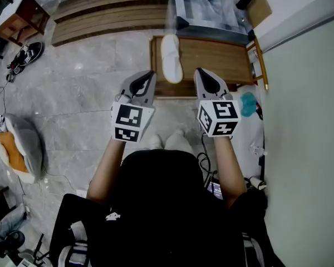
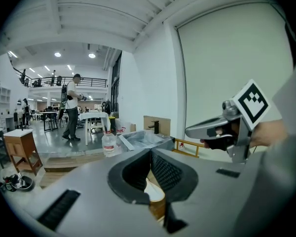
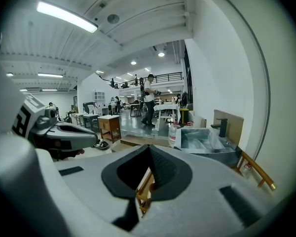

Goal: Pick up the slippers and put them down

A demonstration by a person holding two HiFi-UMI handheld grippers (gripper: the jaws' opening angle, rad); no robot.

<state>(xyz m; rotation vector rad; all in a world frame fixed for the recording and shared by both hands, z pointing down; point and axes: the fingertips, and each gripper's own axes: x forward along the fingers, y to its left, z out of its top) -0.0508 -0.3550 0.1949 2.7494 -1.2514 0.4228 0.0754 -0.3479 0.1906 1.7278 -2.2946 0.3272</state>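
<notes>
- While the person holds both tools low in front of the body, the left gripper [image 1: 147,75] and the right gripper [image 1: 202,73] point forward side by side, a little apart, each with its marker cube nearest the camera.
- In the left gripper view, the left gripper [image 2: 150,152] is clenched: its ribbed pads meet at the tip, with nothing between them.
- In the right gripper view, the right gripper [image 3: 149,147] is likewise closed tip to tip and empty.
- One white slipper [image 1: 171,60] lies lengthwise on the left part of a low wooden stand [image 1: 217,54], ahead of both grippers and between their lines, touched by neither.
- A pale part of that slipper [image 2: 154,192] shows through the gap under the left gripper's closed pads.
- Beyond the stand sits a metal sink basin [image 1: 206,7], and a water bottle [image 2: 108,143] stands beside it.
- On the grey floor to the left lie a grey and orange cushion [image 1: 22,146] and a dark sneaker [image 1: 26,53] near a small wooden side table [image 1: 19,16].
- A standing person [image 2: 71,107] is far back in the hall.
</notes>
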